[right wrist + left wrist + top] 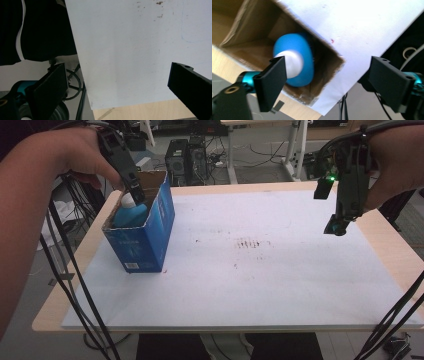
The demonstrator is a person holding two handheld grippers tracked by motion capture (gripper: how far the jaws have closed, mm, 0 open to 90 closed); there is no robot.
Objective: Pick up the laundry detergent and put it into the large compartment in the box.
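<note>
Left gripper (327, 82) spread over blue bottle (295, 60) in open blue carton (145, 227), upper left, likely for reaching cap. Right gripper (117, 87) spread, idle upper right.

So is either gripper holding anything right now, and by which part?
Nothing is held. The left gripper is open above the blue bottle in the cardboard box, one jaw beside its white cap. The right gripper is open and empty.

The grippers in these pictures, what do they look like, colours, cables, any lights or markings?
Both are black handheld tools. The left tool has flat, squarish black jaws on teal fittings and a brass-coloured ring. The right tool has a lit green light on its body. Bundles of black cables trail from each. No sleeves show on the forearms.
</note>
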